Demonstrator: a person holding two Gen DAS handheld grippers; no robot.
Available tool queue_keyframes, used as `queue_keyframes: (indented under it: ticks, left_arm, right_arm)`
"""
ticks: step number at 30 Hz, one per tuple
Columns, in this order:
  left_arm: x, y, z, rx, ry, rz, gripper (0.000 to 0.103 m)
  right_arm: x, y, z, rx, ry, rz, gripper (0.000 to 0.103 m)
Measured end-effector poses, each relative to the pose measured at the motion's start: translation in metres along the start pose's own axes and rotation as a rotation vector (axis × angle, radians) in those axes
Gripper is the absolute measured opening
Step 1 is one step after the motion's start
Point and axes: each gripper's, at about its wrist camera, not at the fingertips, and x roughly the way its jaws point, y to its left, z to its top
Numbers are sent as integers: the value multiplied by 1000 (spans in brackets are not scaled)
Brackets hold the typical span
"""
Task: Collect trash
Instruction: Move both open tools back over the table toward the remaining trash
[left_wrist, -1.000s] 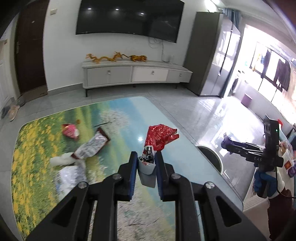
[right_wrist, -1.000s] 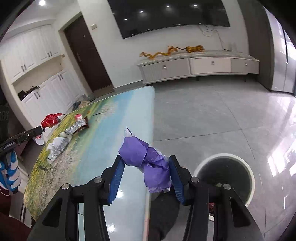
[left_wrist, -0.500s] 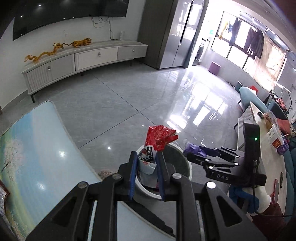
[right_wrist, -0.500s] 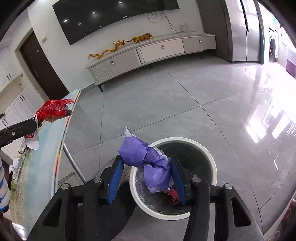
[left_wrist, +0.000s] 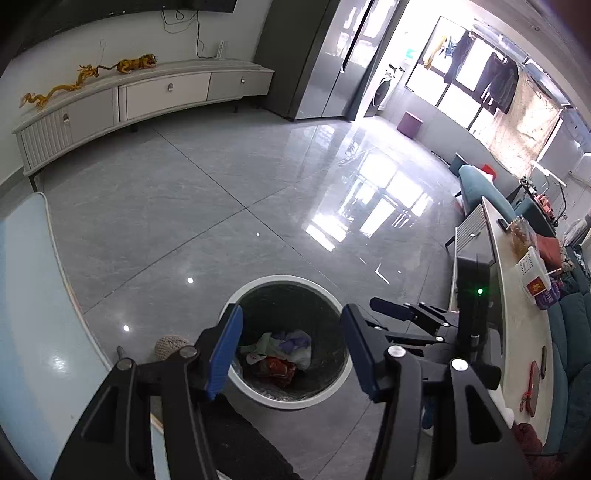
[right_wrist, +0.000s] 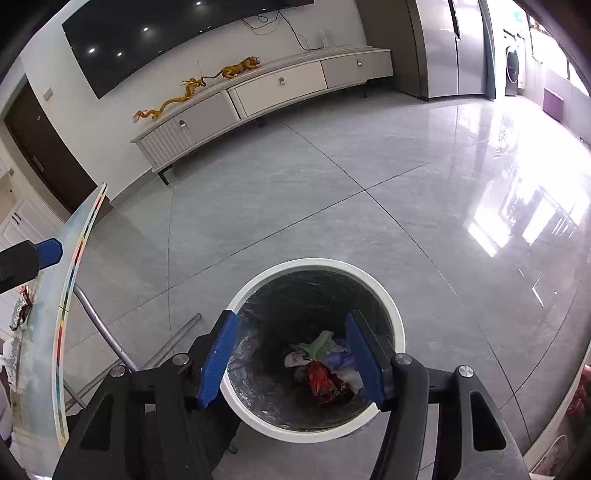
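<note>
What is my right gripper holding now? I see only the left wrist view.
Observer: Nothing. The right gripper is open and empty above the bin.
Operator: Is there any trash on the table?
Observer: Yes. A silver wrapper lies on the table, near its edge.

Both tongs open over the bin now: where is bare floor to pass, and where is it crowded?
Bare tile floor runs from the bin to the TV cabinet. Crowded: table legs left of the bin; right tongs beside left tongs.
</note>
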Motion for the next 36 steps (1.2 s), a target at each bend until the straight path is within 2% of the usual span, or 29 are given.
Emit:
queue_keyframes:
  ticks: [4,7,12,18,21,28,36]
  left_arm:
    - [-28,10,-6,4,-52,83,54]
    - [-60,21,-17,15,-111,182,54]
    - [-118,52,-46,-32,-211,362,54]
    - [-184,89,-84,-115,-308,540,61]
    - [-213,100,-102,-144,-353,625,69]
    - [-270,118,-142,-207,-428,748,72]
    - [-317,130,-183,-282,-483,821,72]
  right_arm:
    - [-12,6,2,-6,-15,15,59]
    - [-28,20,2,-37,-35,17,59]
    - [-56,51,0,-97,-77,22,59]
    - [-86,96,1,-161,-131,67,62]
    - [-99,125,2,-208,-153,95,64]
    - [-112,198,-1,-317,-174,176,66]
    - [-123,269,-16,-426,-176,259,67]
